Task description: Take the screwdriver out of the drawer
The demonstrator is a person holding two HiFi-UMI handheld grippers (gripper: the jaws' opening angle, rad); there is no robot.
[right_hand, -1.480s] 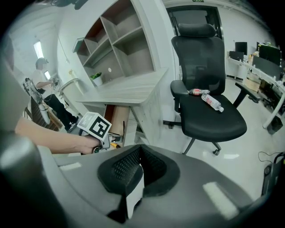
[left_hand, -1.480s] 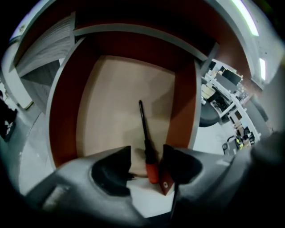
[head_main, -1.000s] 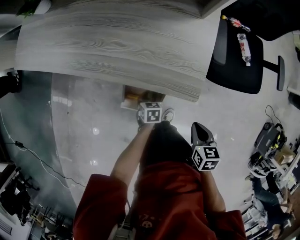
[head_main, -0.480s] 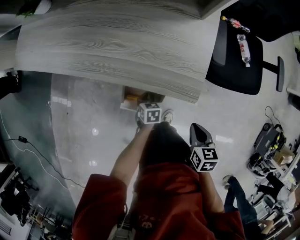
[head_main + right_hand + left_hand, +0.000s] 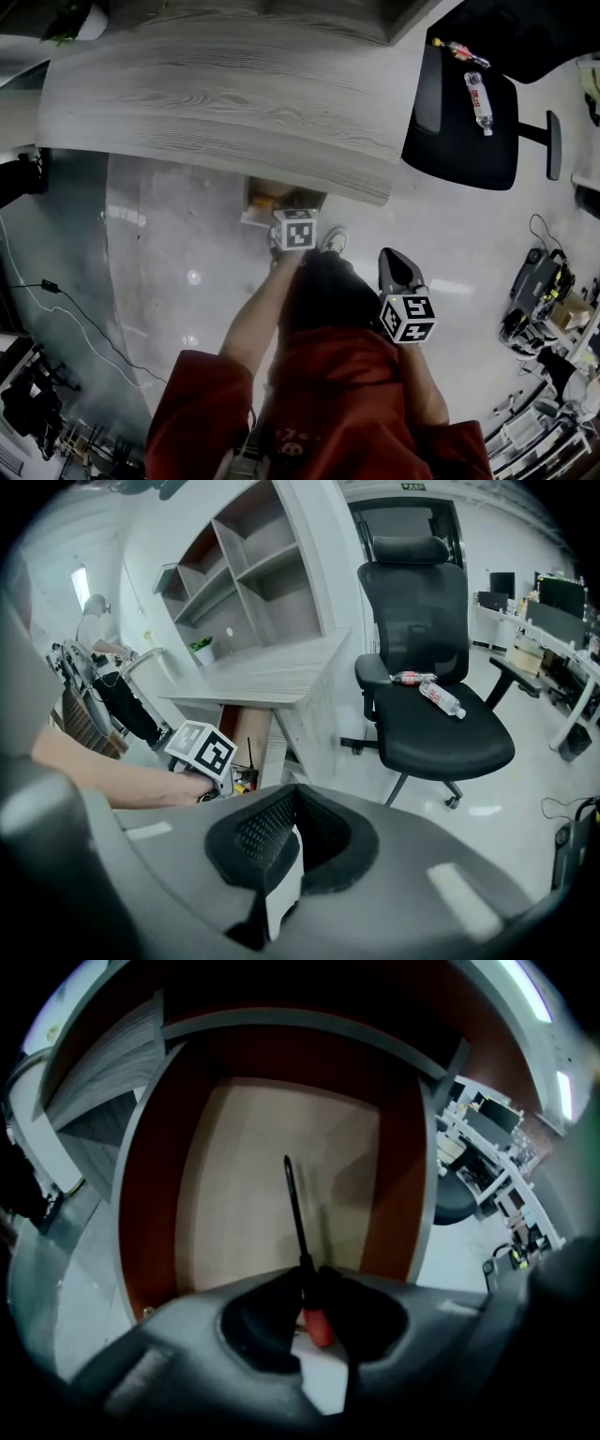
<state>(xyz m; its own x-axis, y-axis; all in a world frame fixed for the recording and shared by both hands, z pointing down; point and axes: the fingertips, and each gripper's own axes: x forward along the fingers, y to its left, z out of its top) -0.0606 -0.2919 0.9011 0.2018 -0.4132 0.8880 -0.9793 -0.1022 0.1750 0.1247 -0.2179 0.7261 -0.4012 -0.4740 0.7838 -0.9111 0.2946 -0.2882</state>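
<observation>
Since the left gripper has just been closing its jaws and now pinches the screwdriver where the black shaft meets the red handle, the step in hand is judged to be lifting the tool out of the drawer. The shaft points away from the gripper over the pale drawer floor, toward the back wall; whether the tip rests on that floor cannot be told. The neck is thin and round, so the tool could swivel in the pinch. A firm squeeze and a slow, straight rise, drawn back toward the person, would probably keep the long shaft from swinging into the reddish side walls. The right gripper has its jaws pressed together on nothing and hangs beside the person's body, well apart from the drawer. The grey wood-grain desk top juts over the rear of the open drawer and is the likeliest thing to catch the shaft. An office chair carrying two bottles stands well off to the side, out of the way.
</observation>
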